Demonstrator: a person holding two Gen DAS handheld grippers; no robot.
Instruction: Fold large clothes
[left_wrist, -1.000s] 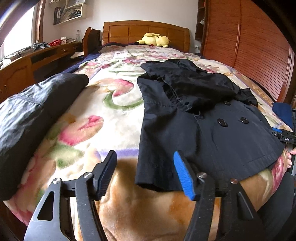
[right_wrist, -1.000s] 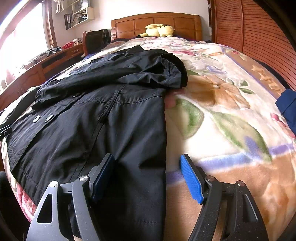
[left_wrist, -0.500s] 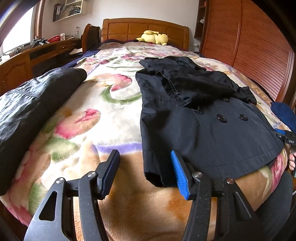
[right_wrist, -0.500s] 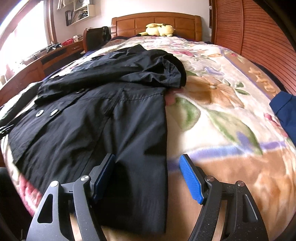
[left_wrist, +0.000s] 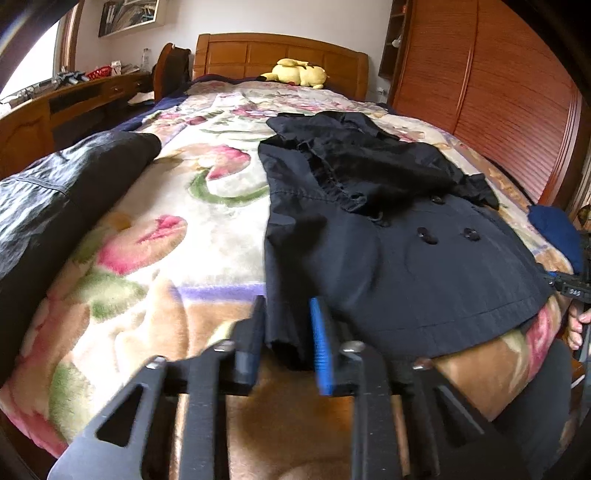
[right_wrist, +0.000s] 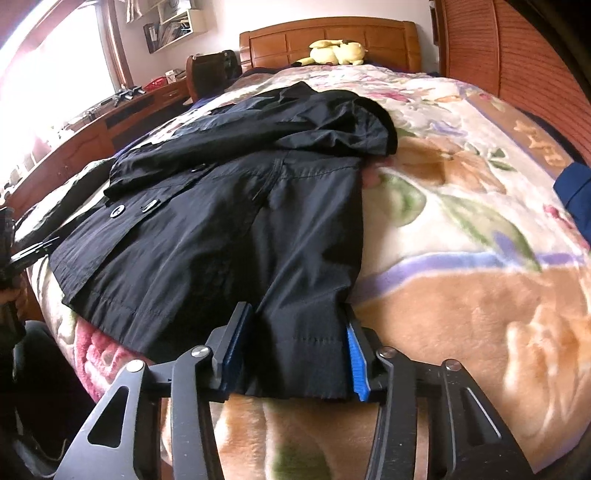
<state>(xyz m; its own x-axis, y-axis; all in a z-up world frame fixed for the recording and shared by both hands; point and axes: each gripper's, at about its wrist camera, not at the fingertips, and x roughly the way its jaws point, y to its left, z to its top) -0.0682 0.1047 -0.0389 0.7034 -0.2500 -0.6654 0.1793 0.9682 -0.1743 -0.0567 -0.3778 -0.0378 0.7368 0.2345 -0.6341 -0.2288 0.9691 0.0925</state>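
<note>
A black double-breasted coat (left_wrist: 388, 258) lies spread on the floral blanket (left_wrist: 166, 240), hem toward me and collar toward the headboard. My left gripper (left_wrist: 286, 332) is closing on the coat's near left hem corner, and the bunched fabric fills the narrow gap between its pads. In the right wrist view the same coat (right_wrist: 221, 240) fills the left half. My right gripper (right_wrist: 295, 350) is closing over the near right hem corner, with a flat strip of cloth reaching from pad to pad.
A dark garment (left_wrist: 55, 206) lies along the bed's left edge and a blue cloth (right_wrist: 576, 192) at its right edge. A yellow plush toy (left_wrist: 295, 72) rests by the wooden headboard (left_wrist: 258, 51). A wooden wardrobe (left_wrist: 498, 92) stands right, a desk (left_wrist: 74, 99) left.
Both grippers' jaws have narrowed from wide apart onto the coat's hem corners. The left one now pinches bunched fabric, and the right one has shifted slightly with cloth between its pads.
</note>
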